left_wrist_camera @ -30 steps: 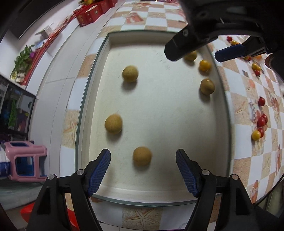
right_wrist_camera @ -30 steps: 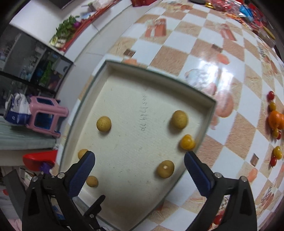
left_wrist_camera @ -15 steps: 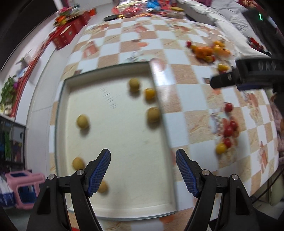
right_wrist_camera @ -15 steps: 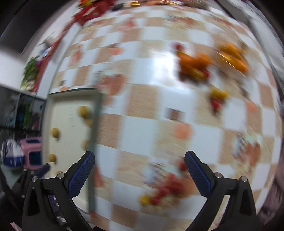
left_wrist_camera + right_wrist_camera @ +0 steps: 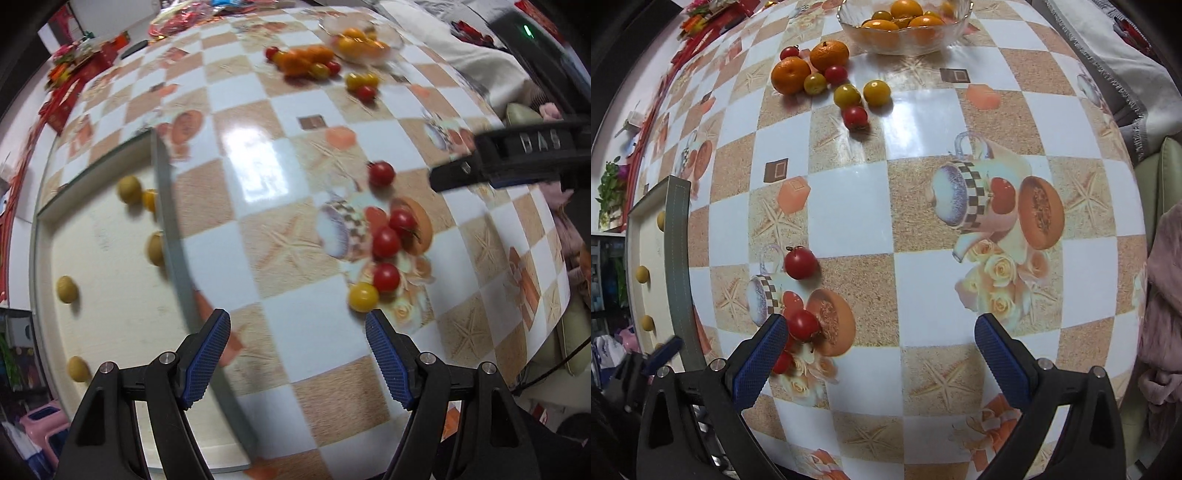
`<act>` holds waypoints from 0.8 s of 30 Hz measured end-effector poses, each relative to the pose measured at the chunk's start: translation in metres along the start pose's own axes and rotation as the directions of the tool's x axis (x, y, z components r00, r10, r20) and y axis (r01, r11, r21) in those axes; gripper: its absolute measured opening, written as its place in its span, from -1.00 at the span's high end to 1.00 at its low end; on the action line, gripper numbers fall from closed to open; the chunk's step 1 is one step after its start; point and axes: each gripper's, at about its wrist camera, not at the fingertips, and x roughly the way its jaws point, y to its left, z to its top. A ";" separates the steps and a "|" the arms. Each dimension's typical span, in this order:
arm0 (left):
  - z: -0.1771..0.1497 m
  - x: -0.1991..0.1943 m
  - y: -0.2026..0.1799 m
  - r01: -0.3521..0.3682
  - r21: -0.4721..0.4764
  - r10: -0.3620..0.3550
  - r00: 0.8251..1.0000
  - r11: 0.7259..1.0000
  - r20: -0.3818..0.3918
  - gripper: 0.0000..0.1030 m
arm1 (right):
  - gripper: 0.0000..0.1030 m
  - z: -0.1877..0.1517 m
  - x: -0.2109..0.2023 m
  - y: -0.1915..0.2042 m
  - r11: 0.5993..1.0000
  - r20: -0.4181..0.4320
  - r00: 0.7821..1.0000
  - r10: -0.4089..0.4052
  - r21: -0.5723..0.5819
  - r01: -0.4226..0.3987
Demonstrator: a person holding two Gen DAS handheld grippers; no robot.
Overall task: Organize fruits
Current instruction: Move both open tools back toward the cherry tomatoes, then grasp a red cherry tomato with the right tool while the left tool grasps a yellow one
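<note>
My left gripper point(image 5: 295, 332) is open and empty, hanging over the checked tablecloth just right of the tray's grey rim point(image 5: 166, 229). Beyond its right finger lies a cluster of red cherry tomatoes point(image 5: 386, 242) with a yellow one point(image 5: 364, 295). Several round tan fruits point(image 5: 66, 290) rest in the tray. My right gripper point(image 5: 881, 332) is also open with nothing between its fingers. A red tomato point(image 5: 803, 324) sits beside its left finger, and another point(image 5: 800, 263) lies farther ahead. In the left wrist view the right gripper point(image 5: 517, 158) reaches in from the right.
A glass bowl point(image 5: 905, 26) of orange fruit stands at the far edge. In front of it lie two mandarins point(image 5: 790, 74) and loose yellow tomatoes point(image 5: 847, 95) and red tomatoes point(image 5: 855, 116). Red boxes point(image 5: 62, 103) line the far left. A sofa with fabric point(image 5: 1167, 295) borders the right.
Both grippers have swung from above the tray to the right, over the tablecloth. The tray slid to the left of both views and the tomatoes came in. The jaws stayed as wide.
</note>
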 end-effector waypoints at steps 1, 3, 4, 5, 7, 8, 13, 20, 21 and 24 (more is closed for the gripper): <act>-0.001 0.002 -0.002 0.005 0.003 -0.005 1.000 1.000 -0.004 -0.49 | -0.96 0.001 0.001 0.002 1.000 0.002 1.000 0.011 -0.008 -0.011; -0.002 0.008 -0.007 0.013 0.007 -0.013 1.000 1.000 -0.011 -0.49 | -0.93 0.003 0.004 0.008 0.999 0.004 1.000 0.022 -0.039 -0.022; -0.001 0.009 -0.009 0.014 0.008 -0.014 1.000 1.000 -0.011 -0.49 | -0.84 0.005 0.007 0.013 0.998 0.006 1.000 0.026 -0.063 -0.025; -0.001 0.010 -0.010 0.012 0.007 -0.012 1.000 1.000 -0.011 -0.49 | -0.76 0.006 0.008 0.017 0.996 0.008 1.000 0.028 -0.084 -0.027; 0.002 0.013 -0.011 0.021 -0.006 -0.021 1.000 1.000 -0.010 -0.49 | -0.43 0.010 0.013 0.027 0.992 0.005 1.000 0.030 -0.124 -0.029; 0.003 0.014 -0.010 0.026 -0.016 -0.026 1.000 1.000 -0.009 -0.49 | -0.36 0.011 0.016 0.030 0.990 0.000 0.999 0.035 -0.135 -0.034; 0.007 0.019 -0.009 0.038 -0.055 -0.039 0.999 0.998 -0.007 -0.49 | -0.09 0.021 0.030 0.049 0.982 -0.019 0.998 0.059 -0.178 -0.061; 0.011 0.025 -0.014 0.039 -0.059 -0.040 0.999 0.997 -0.010 -0.49 | 0.47 0.029 0.035 0.070 0.969 -0.001 1.000 0.028 -0.246 -0.027; 0.011 0.025 -0.016 0.040 -0.056 -0.041 0.999 0.998 -0.009 -0.49 | 0.49 0.030 0.035 0.071 0.969 -0.003 0.999 0.033 -0.244 -0.033; 0.011 0.025 -0.021 0.041 -0.038 -0.041 0.999 0.998 -0.012 -0.48 | 0.51 0.030 0.035 0.070 0.970 -0.004 0.999 0.049 -0.238 -0.049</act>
